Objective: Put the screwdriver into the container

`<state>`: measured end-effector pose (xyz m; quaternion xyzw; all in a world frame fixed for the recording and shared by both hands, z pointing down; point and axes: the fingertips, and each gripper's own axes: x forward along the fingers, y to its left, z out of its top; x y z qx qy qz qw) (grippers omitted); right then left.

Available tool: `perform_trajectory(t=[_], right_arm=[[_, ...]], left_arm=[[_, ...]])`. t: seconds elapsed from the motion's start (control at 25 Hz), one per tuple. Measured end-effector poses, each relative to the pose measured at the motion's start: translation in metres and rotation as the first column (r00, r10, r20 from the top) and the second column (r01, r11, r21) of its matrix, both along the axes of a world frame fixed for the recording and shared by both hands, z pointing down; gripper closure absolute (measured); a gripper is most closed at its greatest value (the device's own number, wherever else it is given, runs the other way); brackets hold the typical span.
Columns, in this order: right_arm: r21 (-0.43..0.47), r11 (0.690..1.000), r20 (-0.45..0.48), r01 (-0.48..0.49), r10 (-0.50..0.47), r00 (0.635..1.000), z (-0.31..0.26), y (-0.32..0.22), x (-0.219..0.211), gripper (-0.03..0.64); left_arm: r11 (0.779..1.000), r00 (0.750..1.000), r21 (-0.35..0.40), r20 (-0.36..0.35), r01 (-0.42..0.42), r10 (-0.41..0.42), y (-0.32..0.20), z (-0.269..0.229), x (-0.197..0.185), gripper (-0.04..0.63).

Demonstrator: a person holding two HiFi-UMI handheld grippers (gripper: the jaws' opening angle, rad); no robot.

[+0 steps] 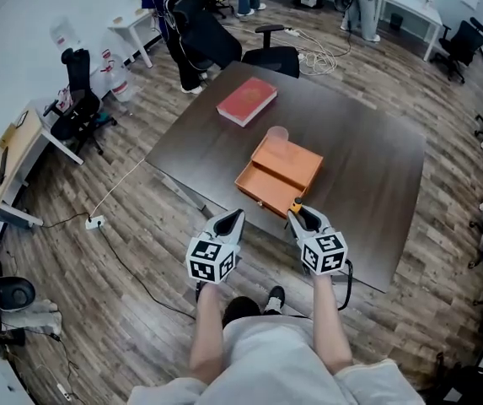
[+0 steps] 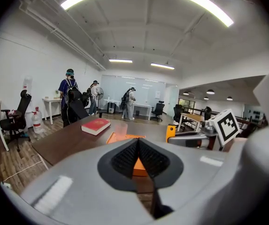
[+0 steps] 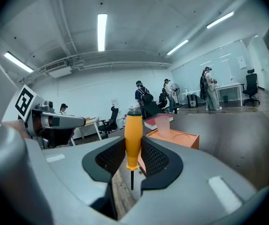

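Screwdriver (image 3: pixel 133 137) upright, clamped in right gripper (image 3: pixel 133 157), apparently just beside the container (image 1: pixel 292 163)

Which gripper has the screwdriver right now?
The right gripper: its jaws clamp the screwdriver by its orange handle. The left gripper has its jaws shut on nothing.

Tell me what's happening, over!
Left claw shut, empty. Right claw shut on screwdriver. Orange container ahead on table, clear cup on it.

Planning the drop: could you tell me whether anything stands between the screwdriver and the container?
Nothing visible does. The right claw holds the screwdriver beside the container's near edge; the cup stands at its far end.
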<state>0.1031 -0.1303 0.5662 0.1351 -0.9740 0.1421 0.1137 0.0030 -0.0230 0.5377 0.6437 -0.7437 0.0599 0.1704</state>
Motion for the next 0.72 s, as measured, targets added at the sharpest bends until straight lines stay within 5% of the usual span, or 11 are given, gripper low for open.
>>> perform_trajectory(t=[0.44,0.72], right_arm=[[-0.047,0.999,-0.003,-0.014,0.014,1.0,0.006,-0.032,-0.019,0.512],[-0.06,0.998,0.027,-0.007,0.009,1.0,-0.004,-0.044,-0.054,0.512]], left_arm=[[0.999,0.999,-0.026,-0.033,-0.032,0.031,-0.041,0.013,-0.027,0.54],[0.981,0.983,-0.076,0.007,-0.181,0.182,-0.088,0.014,-0.05,0.54]])
